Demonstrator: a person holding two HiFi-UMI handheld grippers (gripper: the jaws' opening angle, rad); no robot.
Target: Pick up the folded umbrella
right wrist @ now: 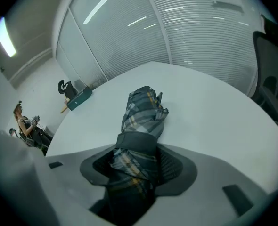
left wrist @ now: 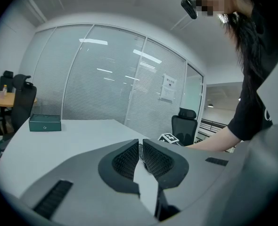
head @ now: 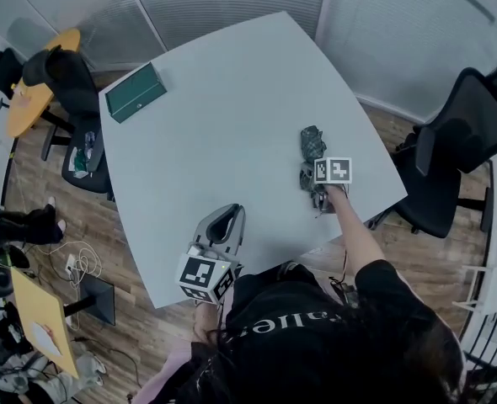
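The folded umbrella (head: 312, 144), grey plaid with yellow lines, lies on the pale table (head: 232, 99) near its right edge. My right gripper (head: 316, 183) comes down on its near end from the table's front edge. In the right gripper view the umbrella (right wrist: 141, 109) runs straight away from the right gripper (right wrist: 138, 166), its strapped end filling the space between both pads, which press on it. My left gripper (head: 229, 217) hovers at the front edge of the table, well left of the umbrella. In the left gripper view the left gripper (left wrist: 140, 147) is shut with nothing in it.
A dark green box (head: 136, 92) sits at the table's far left corner. A black office chair (head: 459, 154) stands close to the right edge, another chair (head: 80, 133) and a yellow round table (head: 34, 78) to the left. A person (right wrist: 23, 121) sits far off.
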